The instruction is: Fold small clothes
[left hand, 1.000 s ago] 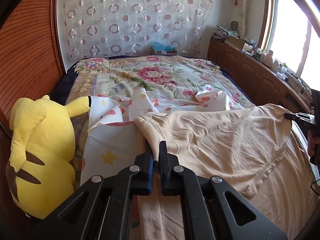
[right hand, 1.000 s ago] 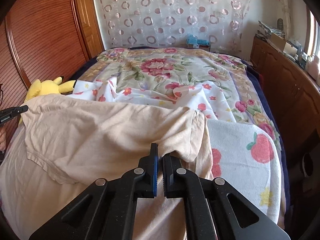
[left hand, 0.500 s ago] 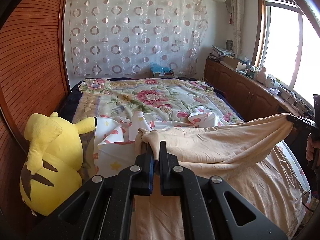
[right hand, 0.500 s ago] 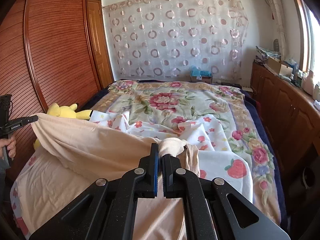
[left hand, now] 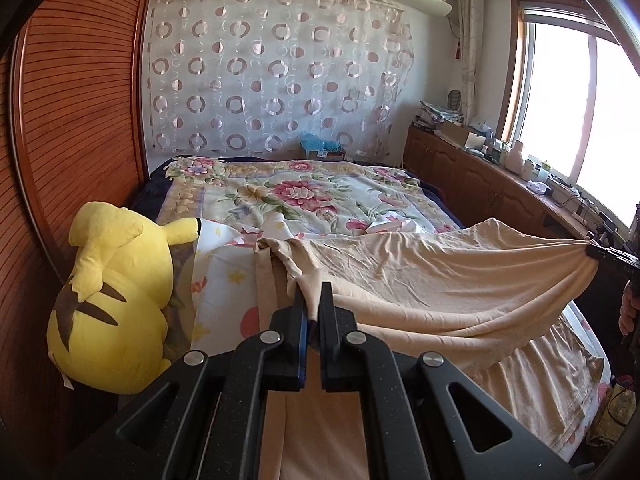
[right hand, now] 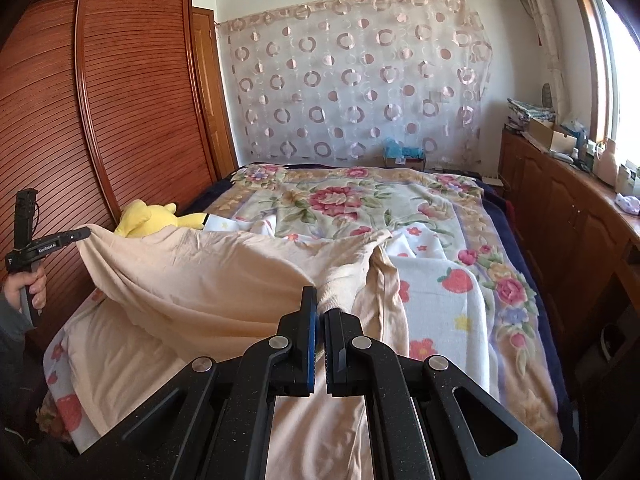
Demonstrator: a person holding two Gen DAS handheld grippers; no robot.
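Grippers: two, left [left hand: 314, 300] and right [right hand: 320, 304], each pinching one beige shirt [left hand: 420, 280].
Left view only: window [left hand: 580, 100].
Right view only: hand [right hand: 24, 284].

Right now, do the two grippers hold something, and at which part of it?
Both hold the beige garment: the left gripper and right gripper each pinch one end of its raised edge.

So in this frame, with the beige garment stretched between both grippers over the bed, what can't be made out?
- Left wrist view: the beige garment has its near part hidden under the left gripper.
- Right wrist view: the yellow plush toy is mostly hidden behind the raised cloth.
- Both views: whether it is a shirt or something else cannot be told; it is bunched.
- Items on the cabinet top are too small to identify.
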